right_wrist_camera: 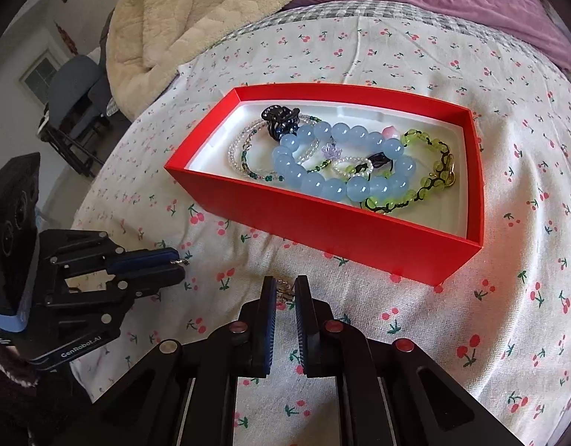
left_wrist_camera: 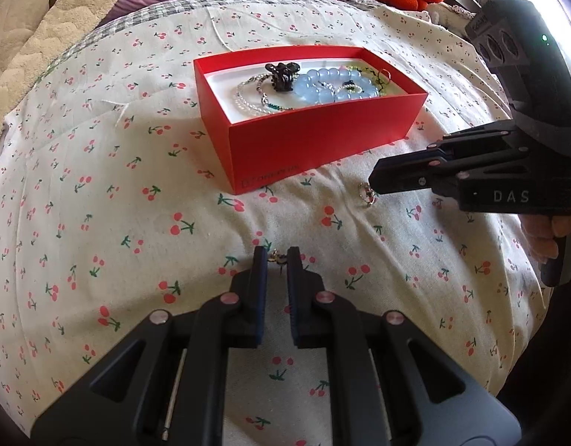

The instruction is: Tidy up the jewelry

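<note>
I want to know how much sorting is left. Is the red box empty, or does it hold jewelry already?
Not empty. The red box already holds a blue bead bracelet, a green bracelet, thin beaded strands and a dark hair clip.

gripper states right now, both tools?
Left tool: shut on a small earring.
Right tool: shut on a second small earring, off the bed cover.
</note>
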Action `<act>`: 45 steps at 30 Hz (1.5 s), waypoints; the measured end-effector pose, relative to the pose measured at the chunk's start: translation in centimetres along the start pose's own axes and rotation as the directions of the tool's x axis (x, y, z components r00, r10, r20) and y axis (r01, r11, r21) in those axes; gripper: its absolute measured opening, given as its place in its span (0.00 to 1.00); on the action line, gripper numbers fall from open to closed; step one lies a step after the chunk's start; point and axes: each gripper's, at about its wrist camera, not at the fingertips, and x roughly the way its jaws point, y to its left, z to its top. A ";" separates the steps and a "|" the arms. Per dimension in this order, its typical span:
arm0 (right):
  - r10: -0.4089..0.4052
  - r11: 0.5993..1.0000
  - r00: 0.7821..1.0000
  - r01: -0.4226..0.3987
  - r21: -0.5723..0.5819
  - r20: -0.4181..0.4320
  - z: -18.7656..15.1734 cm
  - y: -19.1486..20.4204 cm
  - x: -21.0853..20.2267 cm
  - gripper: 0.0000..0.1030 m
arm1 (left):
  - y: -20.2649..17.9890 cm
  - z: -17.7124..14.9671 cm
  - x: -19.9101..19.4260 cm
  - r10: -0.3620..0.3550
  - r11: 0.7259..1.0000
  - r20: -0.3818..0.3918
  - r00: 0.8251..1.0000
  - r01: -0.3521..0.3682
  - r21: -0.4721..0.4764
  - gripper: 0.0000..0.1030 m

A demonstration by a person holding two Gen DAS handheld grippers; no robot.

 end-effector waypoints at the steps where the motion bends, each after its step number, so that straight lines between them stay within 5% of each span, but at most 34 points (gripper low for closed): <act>1: 0.007 1.000 1.000 -0.007 0.005 0.006 0.0 0.0 -0.4 0.10 | 0.0 0.0 -0.1 -0.005 1.000 0.002 1.000 0.005 -0.004 0.11; 12: -0.010 1.000 1.000 0.010 0.002 -0.006 -1.1 -0.5 -2.8 0.11 | 0.2 -0.5 -0.8 -0.052 0.999 -0.003 0.999 0.052 -0.015 0.13; 13: -0.009 1.000 1.000 0.009 0.009 -0.011 -1.3 -0.7 -2.9 0.13 | 0.0 -0.7 -0.9 -0.066 0.998 -0.015 0.998 0.066 -0.004 0.17; 15: 0.007 1.000 1.000 -0.006 0.031 -0.017 -1.6 -1.1 -3.2 0.23 | -0.6 -1.3 -1.2 -0.086 0.996 -0.039 0.996 0.087 0.033 0.51; 17: 0.007 0.999 1.000 -0.007 0.037 -0.016 -1.7 -1.4 -3.5 0.43 | -1.4 -1.8 -1.8 -0.074 0.993 -0.020 0.997 0.076 0.095 0.61; 18: 0.001 0.999 1.000 -0.001 0.037 -0.008 -1.8 -1.5 -3.7 0.61 | -1.6 -2.0 -2.0 -0.069 0.991 -0.016 0.998 0.070 0.118 0.61; 24: -0.053 0.996 0.999 0.054 -0.074 0.013 -2.6 -0.6 -3.9 0.62 | -0.7 -2.0 -1.9 -0.108 0.991 -0.008 0.994 0.109 0.077 0.61; 29: -0.113 0.969 0.994 0.109 -0.223 -0.005 -4.0 1.2 -2.3 0.57 | -0.1 -1.9 -1.0 -0.163 0.986 -0.009 0.987 0.163 0.023 0.47; 38: -0.133 0.966 0.991 0.125 -0.228 -0.019 -4.4 0.9 -0.3 0.43 | -0.4 -2.1 0.2 -0.131 0.991 -0.018 0.991 0.131 0.011 0.42; 45: -0.159 0.963 0.987 0.154 -0.221 -0.006 -4.2 1.1 0.1 0.34 | 0.0 -2.1 0.4 -0.111 0.994 -0.004 0.994 0.111 -0.023 0.28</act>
